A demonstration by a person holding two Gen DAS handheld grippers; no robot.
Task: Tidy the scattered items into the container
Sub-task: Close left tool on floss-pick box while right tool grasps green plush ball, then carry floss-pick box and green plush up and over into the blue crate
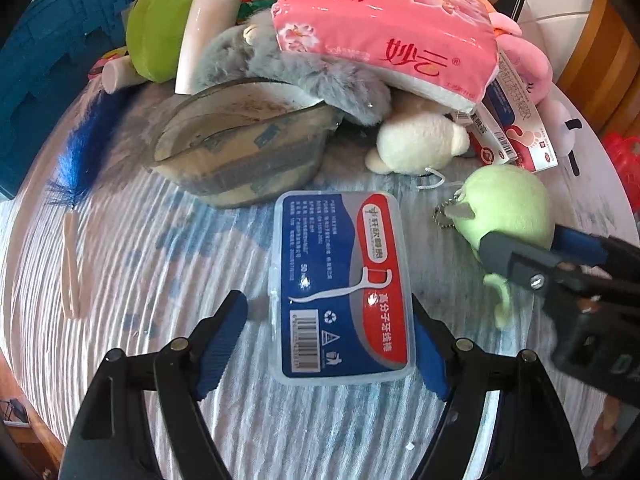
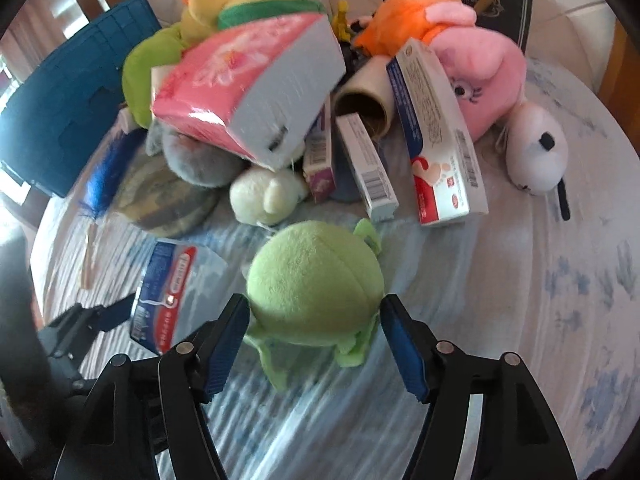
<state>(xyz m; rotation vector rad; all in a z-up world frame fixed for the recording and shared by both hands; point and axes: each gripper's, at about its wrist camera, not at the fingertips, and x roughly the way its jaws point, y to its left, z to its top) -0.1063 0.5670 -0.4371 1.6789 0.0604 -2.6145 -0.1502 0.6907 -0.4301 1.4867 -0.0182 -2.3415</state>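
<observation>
The left gripper straddles a clear floss-pick box lying flat on the striped counter; its right finger lies against the box's edge while the left one stands off it, so the fingers are released. The right gripper brackets a pale green plush just right of the box, fingers apart and not pressing it. The blue container stands at the counter's far left, behind a heap of plush toys and cartons.

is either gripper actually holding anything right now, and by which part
Nothing is held. The left gripper straddles the floss pick box, and the right gripper straddles the green plush, pads not clamped.
</observation>
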